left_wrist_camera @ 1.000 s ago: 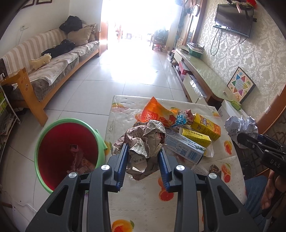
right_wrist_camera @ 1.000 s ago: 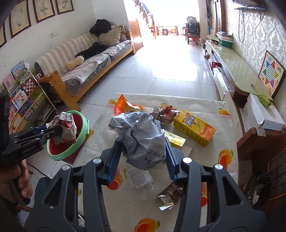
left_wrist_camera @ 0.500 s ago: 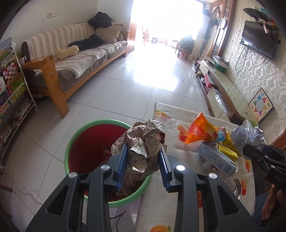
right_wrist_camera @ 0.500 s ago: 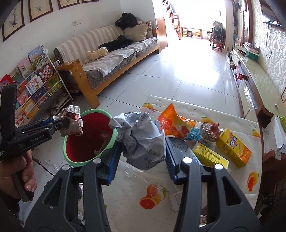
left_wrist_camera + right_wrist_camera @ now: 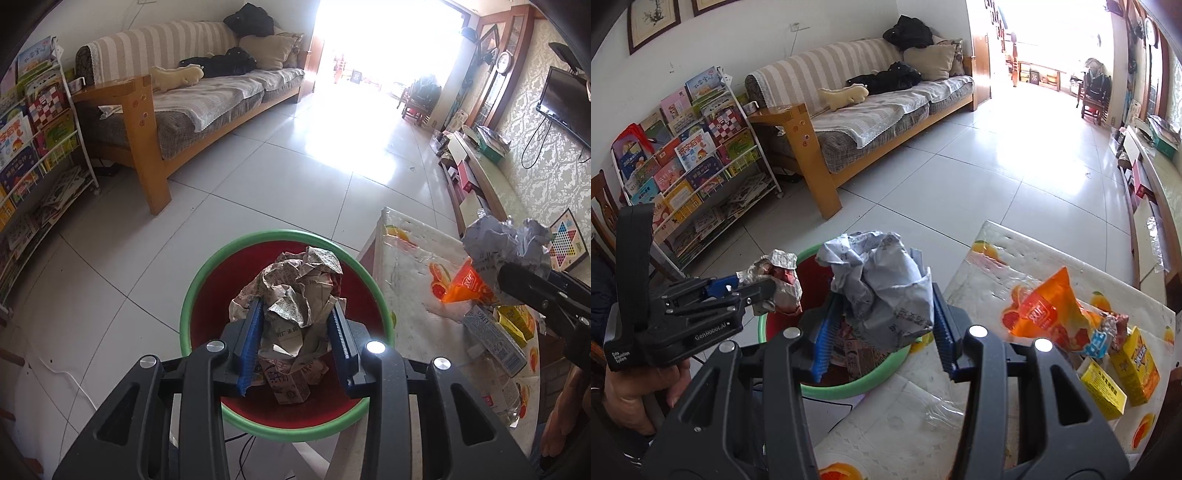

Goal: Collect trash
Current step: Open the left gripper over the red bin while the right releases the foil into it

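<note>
My left gripper [image 5: 295, 328] is shut on a crumpled brown newspaper ball [image 5: 295, 288] and holds it right above the green-rimmed red bin [image 5: 207, 273] on the floor. My right gripper [image 5: 882, 314] is shut on a crumpled grey paper ball [image 5: 882, 280] and holds it over the bin's table-side edge [image 5: 864, 380]. The left gripper also shows in the right wrist view [image 5: 768, 291] with its ball [image 5: 779, 280]. The bin holds a small carton [image 5: 290, 387].
The fruit-print table [image 5: 982, 280] carries an orange snack bag [image 5: 1045, 306], yellow boxes [image 5: 1137, 362], a white-blue box [image 5: 495, 336] and a wrapper. A sofa [image 5: 207, 99], a book rack [image 5: 690, 155] and a TV bench [image 5: 480, 173] stand around the tiled floor.
Both grippers have swung left from over the table toward the bin, each keeping its paper ball. The left one went from beside the bin to directly above it.
</note>
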Available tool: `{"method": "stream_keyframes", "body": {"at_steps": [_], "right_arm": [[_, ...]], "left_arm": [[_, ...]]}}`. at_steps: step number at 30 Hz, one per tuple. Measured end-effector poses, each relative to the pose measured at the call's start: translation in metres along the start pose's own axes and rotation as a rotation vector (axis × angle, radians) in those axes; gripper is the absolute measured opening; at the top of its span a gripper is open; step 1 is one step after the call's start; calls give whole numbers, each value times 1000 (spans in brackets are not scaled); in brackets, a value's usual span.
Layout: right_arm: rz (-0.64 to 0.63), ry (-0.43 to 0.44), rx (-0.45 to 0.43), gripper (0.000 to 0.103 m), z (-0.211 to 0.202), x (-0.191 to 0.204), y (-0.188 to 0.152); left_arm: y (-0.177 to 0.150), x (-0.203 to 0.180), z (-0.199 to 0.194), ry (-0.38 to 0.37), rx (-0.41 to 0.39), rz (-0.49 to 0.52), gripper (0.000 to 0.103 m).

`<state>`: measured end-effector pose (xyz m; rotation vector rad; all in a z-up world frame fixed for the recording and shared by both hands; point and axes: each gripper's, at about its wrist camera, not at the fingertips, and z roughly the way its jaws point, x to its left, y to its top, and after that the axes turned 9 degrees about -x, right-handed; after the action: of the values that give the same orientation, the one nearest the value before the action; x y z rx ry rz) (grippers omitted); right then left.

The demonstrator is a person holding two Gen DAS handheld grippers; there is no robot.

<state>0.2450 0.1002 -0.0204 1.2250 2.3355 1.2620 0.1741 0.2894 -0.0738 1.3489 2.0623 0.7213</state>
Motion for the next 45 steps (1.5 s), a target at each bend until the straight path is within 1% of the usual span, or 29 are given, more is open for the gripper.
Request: {"method": "stream_keyframes", "body": {"at_steps": [7, 11, 16, 18, 19, 21, 24, 28, 30, 32, 34, 37, 39, 40, 41, 42, 45], "right_arm": [[-13, 42, 27, 45, 28, 21, 3], [-21, 61, 46, 45, 43, 31, 2], [-16, 74, 54, 45, 54, 36, 3], [-17, 77, 53, 45, 56, 35, 3], [-17, 78, 53, 45, 56, 35, 4], [-17, 78, 51, 45, 59, 38, 6], [-16, 78, 52, 46, 61, 38, 8], [-12, 86, 59, 49, 63, 39, 10], [-6, 87, 55, 58, 63, 40, 10], [-3, 94, 57, 59, 63, 42, 10], [-4, 99, 55, 65, 63, 46, 11], [-2, 101, 48, 76, 62, 50, 12], [4, 103, 42, 87, 61, 52, 13], [6, 105, 40, 90, 60, 53, 12], [6, 102, 40, 96, 60, 54, 13], [6, 96, 37, 98, 60, 54, 13], [12, 98, 38, 98, 58, 55, 14]], "left_arm": [[-5, 22, 5, 17, 14, -29, 37], [-7, 27, 5, 12, 18, -42, 40], [-10, 33, 9, 1, 35, -47, 46], [-12, 33, 8, 1, 33, -45, 58], [-12, 33, 8, 2, 30, -44, 62], [-13, 33, 8, 2, 23, -42, 84], [-14, 31, 6, 4, 7, -32, 92], [-14, 31, 4, 16, 2, -24, 95], [-16, 33, 2, 23, 3, -25, 95], [-18, 37, 1, 29, 12, -30, 95], [-21, 45, 0, 33, 15, -36, 95], [-22, 51, -3, 42, 13, -50, 95], [-23, 54, -6, 46, 10, -56, 95], [-23, 54, -7, 46, 9, -58, 95], [-23, 55, -8, 46, 9, -59, 95], [-23, 56, -9, 46, 9, -60, 95], [-23, 57, -11, 45, 3, -61, 95]]}}
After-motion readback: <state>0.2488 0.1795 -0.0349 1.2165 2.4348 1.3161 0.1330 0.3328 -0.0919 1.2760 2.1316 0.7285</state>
